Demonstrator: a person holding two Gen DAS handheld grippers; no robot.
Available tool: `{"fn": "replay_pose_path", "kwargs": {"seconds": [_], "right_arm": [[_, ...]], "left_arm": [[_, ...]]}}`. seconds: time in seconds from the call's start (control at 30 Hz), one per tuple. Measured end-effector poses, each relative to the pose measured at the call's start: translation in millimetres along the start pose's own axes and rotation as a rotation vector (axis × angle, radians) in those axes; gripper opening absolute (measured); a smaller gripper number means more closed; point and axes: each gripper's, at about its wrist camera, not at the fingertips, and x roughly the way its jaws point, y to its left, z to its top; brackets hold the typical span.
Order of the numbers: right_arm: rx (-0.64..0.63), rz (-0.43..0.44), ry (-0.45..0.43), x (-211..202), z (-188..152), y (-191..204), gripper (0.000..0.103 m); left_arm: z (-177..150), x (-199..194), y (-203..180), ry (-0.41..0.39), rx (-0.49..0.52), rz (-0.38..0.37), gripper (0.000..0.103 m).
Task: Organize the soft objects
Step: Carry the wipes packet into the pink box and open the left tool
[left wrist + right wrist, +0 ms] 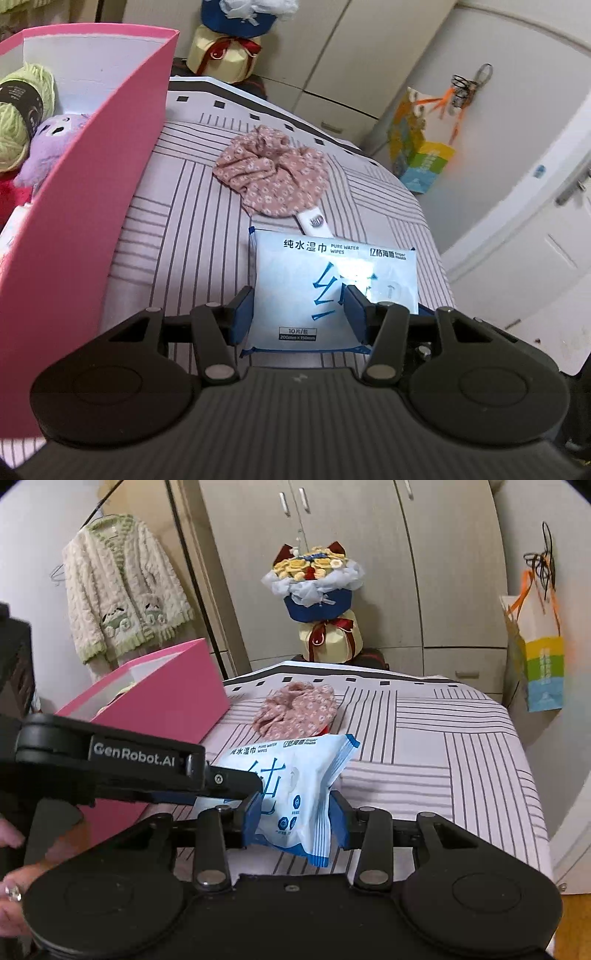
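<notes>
A pale blue pack of wet wipes [325,280] lies on the striped table. My left gripper [298,314] is open, its blue pads astride the pack's near left part. In the right wrist view my right gripper [295,819] is shut on the wet wipes pack [295,797] and tilts its edge up. The left gripper's body [110,764] reaches in from the left beside it. A pink floral scrunchie [273,170] lies just behind the pack; it also shows in the right wrist view [295,710]. The pink box [81,206] at the left holds green yarn [22,110] and a purple plush [48,144].
A bouquet in blue wrap [317,602] stands behind the table's far edge. A paper bag [539,657] hangs at the right by the cupboards. A knitted cardigan [122,587] hangs at the left. The striped tablecloth [443,760] stretches to the right of the pack.
</notes>
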Motion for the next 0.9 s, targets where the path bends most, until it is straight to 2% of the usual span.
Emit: {"fn": "replay_pose_path", "kwargs": {"seconds": [0.03,0.07,0.13,0.3,0.57,0.7,0.77,0.9], "right_arm": [[0.003,0.011,0.015,-4.7,-2.6,2.4,0.065],[0.012,0.026,0.030,-8.6,-5.3,4.3,0.069],[0.026,-0.003,0.010,-18.8,-10.2,8.8,0.069],[-0.012,-0.037,0.012,-42.5,-10.4,26.9,0.069],[-0.119,-0.089,0.011,-81.3,-0.6,68.5,0.076],[-0.157,-0.085,-0.010,-89.0,7.9,89.1,0.078],[-0.184,-0.066,-0.031,-91.5,13.0,99.6,0.086],[-0.242,-0.024,-0.084,-92.9,25.9,125.7,0.089]], "left_arm": [[-2.7,-4.6,0.8,0.004,0.000,-0.029,0.054],[-5.3,-8.2,1.2,0.022,0.003,-0.066,0.054],[-11.3,-15.8,0.0,0.040,0.017,-0.110,0.054],[-22.0,-40.6,-7.7,0.023,0.049,-0.141,0.054],[-34.7,-90.9,-11.8,-0.039,0.123,-0.192,0.056],[-33.8,-117.7,-5.4,-0.095,0.143,-0.189,0.057],[-30.0,-131.7,1.1,-0.121,0.156,-0.189,0.057],[-18.0,-157.1,14.7,-0.157,0.179,-0.183,0.059]]}}
